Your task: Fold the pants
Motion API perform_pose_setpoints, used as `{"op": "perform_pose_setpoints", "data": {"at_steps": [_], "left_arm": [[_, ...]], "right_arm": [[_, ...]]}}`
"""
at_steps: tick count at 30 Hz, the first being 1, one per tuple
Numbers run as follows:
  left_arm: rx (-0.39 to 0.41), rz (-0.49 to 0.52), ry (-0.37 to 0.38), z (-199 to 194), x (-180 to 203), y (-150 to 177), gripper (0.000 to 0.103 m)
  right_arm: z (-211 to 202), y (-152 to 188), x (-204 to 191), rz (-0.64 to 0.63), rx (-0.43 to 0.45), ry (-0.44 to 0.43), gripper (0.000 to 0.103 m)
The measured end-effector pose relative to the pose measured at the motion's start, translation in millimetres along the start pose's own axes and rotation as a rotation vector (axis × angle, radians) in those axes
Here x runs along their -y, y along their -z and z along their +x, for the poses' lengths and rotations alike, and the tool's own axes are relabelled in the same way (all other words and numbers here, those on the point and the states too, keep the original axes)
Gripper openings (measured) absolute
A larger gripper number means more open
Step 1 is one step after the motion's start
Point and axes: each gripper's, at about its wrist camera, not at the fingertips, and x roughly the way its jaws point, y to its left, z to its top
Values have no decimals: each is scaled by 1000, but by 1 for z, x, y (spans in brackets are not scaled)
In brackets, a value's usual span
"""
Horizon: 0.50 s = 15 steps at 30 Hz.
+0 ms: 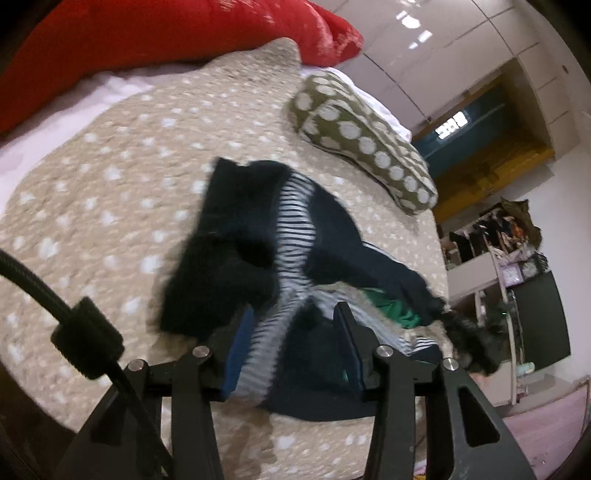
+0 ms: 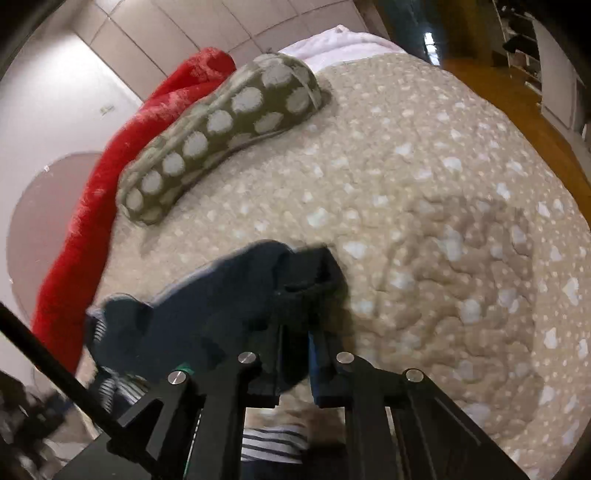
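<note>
I judge the fold barely begun: the pants [image 1: 258, 236] lie crumpled on the bed [image 1: 110, 192]. My left gripper [image 1: 295, 325] is spread wide around the striped waistband, not pinching. My right gripper [image 2: 295, 317] is nearly closed on dark cloth. One pants, one pillow [image 1: 362, 144], one red blanket [image 1: 166, 29].

The left gripper [image 1: 295, 317] points forward and slightly downward, its two fingers [image 1: 347, 332] spread well apart with striped and dark fabric bunched between them; whether they press on it cannot be told. A black cable [image 1: 22, 273] curves along its left side. The right gripper [image 2: 295, 314] also tilts downward, its fingers [image 2: 317, 343] drawn close together and pinching a fold of dark cloth. Both show motion blur around the tips.
</note>
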Motion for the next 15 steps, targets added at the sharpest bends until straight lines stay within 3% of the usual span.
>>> {"op": "perform_pose_setpoints", "data": {"at_steps": [2, 3, 4, 6, 13, 15], "left_arm": [[30, -13, -39, -8, -10, 0, 43], [39, -22, -57, -10, -16, -1, 43], [42, -33, -66, -11, -21, -1, 43], [40, -55, -65, -11, -31, 0, 44], [-30, -104, -26, 9, -47, 15, 44], [-57, -107, -10, 16, -44, 20, 44]], "right_arm": [[-12, -3, 11, 60, 36, 85, 14], [-18, -3, 15, 69, 53, 153, 22], [-29, 0, 22, 73, 77, 195, 37], [-46, 12, 35, 95, 83, 132, 61], [-71, 86, 56, 138, 36, -87, 61], [-64, 96, 46, 102, 43, -96, 61]]}}
